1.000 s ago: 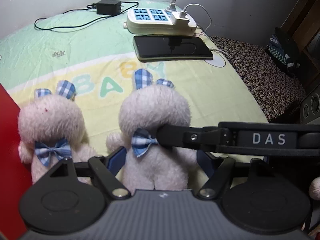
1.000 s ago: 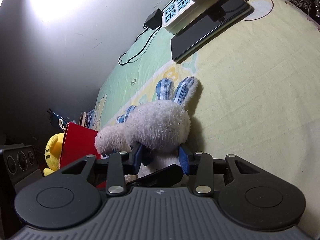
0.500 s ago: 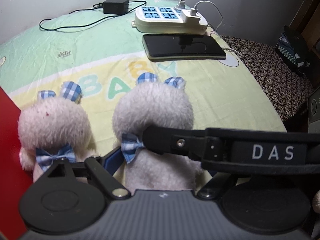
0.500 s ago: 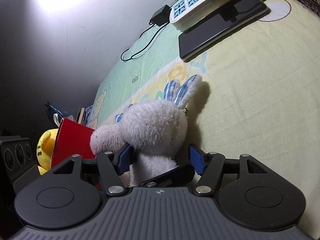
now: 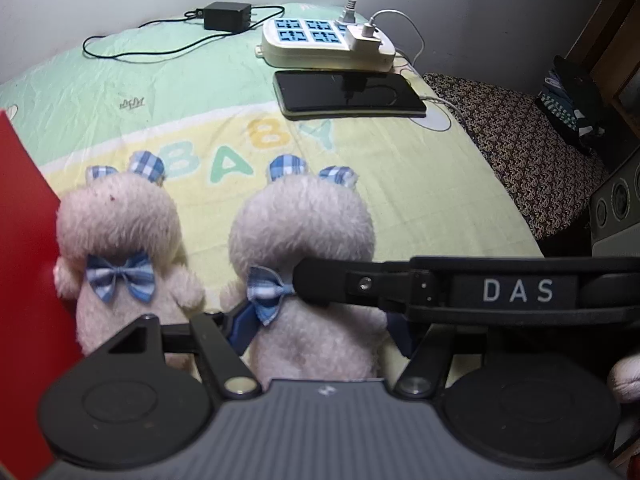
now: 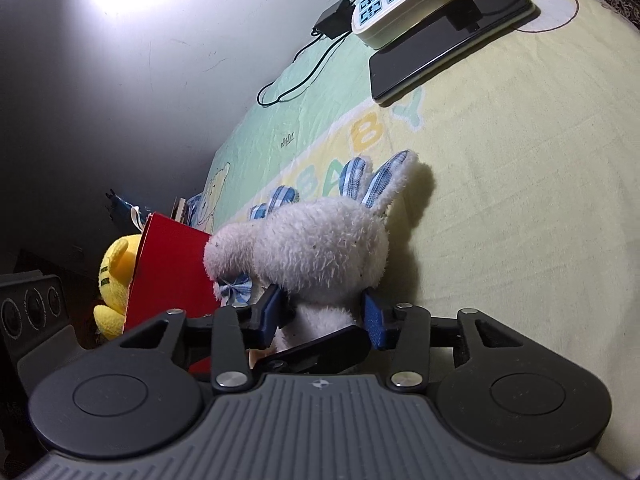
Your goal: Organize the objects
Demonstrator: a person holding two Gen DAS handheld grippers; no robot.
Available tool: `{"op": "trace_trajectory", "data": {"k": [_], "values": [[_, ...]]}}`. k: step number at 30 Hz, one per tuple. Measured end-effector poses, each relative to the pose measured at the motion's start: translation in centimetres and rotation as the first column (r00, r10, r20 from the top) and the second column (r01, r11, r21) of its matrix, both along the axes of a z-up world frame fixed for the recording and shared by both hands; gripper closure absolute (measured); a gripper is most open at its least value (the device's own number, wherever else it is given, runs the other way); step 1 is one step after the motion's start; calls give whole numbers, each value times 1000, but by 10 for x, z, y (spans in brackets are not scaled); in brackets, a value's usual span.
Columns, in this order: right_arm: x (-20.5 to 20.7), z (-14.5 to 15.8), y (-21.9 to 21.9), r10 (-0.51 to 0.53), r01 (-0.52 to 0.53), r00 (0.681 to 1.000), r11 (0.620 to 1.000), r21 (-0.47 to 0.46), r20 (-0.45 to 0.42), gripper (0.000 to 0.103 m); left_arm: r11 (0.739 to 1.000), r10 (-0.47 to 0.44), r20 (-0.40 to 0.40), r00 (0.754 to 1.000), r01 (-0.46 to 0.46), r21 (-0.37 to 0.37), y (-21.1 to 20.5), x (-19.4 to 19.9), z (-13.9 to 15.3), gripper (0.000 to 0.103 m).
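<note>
Rabbits [image 5: 304, 248] are sitting side by side; left gripper [image 5: 320, 332] and right gripper [image 6: 322, 312] are both pinching the right one's body, fingers having just closed, probably to seat it upright.

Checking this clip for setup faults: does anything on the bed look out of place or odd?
Yes. A power strip with chargers plugged in, a phone and a black adapter lie on the soft bedsheet, odd beside the two plush bunnies. Nothing looks spilled or damaged.
</note>
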State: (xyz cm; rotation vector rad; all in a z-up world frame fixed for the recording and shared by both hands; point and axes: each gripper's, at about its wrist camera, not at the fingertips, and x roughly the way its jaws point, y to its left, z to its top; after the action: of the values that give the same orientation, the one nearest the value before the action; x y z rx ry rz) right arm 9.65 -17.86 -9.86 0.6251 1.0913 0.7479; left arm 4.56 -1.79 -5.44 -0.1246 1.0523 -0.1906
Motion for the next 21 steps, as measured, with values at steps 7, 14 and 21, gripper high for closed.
{"op": "trace_trajectory", "data": {"k": [7,14,21], "values": [[-37,18,7,66,-62,996,996,-70,61,39,999,-42,13,999,42,-13,-10,-36,8,39],[-55,31,-1,80,-77,994,996,-42,80,56,997,-36,46,998,39,-60,-1,-63,26,39],[-76,63,-1,107,-107,980,994,-10,168,56,998,-49,151,987,54,-27,-1,-93,61,39]]}}
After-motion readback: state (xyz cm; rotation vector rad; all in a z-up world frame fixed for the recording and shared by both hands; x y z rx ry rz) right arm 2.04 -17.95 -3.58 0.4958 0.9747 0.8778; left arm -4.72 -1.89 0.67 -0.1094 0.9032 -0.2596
